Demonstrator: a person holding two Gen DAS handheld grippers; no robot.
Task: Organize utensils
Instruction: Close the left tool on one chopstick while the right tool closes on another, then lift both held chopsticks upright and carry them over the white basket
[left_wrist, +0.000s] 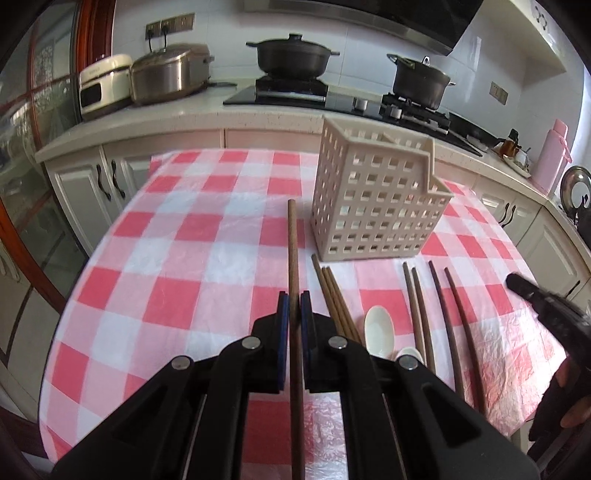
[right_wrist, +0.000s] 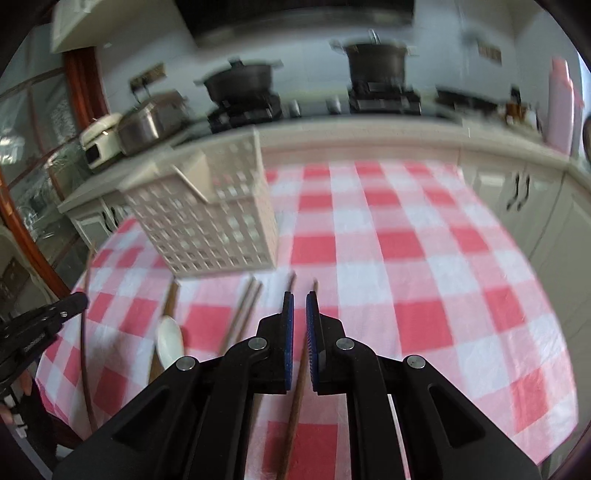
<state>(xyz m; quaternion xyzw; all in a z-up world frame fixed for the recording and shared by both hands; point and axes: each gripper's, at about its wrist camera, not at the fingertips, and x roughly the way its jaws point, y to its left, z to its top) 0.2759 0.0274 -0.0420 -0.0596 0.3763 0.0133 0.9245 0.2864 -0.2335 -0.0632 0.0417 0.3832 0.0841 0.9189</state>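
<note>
Both grippers pointed down over a table covered in a red and white checked cloth (left_wrist: 192, 236). Seen from its own camera, the left gripper (left_wrist: 294, 301) had its blue-padded jaws clamped on a single brown chopstick (left_wrist: 292, 243), which ran straight between the pads and pointed toward the far edge of the table, its tip beside the basket. A beige perforated utensil basket (left_wrist: 373, 206) stood upright on the cloth toward the far edge. Nearer the front edge, loose utensils lay in a row: a bundle of three chopsticks (left_wrist: 334, 295) just beside the left gripper, a white spoon (left_wrist: 378, 328), a pair of chopsticks (left_wrist: 415, 299), then two darker chopsticks (left_wrist: 450, 314) lying apart from each other. At the right side of that view, the right gripper (left_wrist: 517, 282) showed as a black shape over the table's right edge. From the right wrist camera, which was blurred, the right gripper (right_wrist: 300, 295) had its jaws nearly together around a second chopstick (right_wrist: 295, 406), which passed through the narrow gap; whether the pads pressed on it could not be told. The basket (right_wrist: 207, 221) appeared to its left, the spoon (right_wrist: 170, 339) nearer the front edge.
</note>
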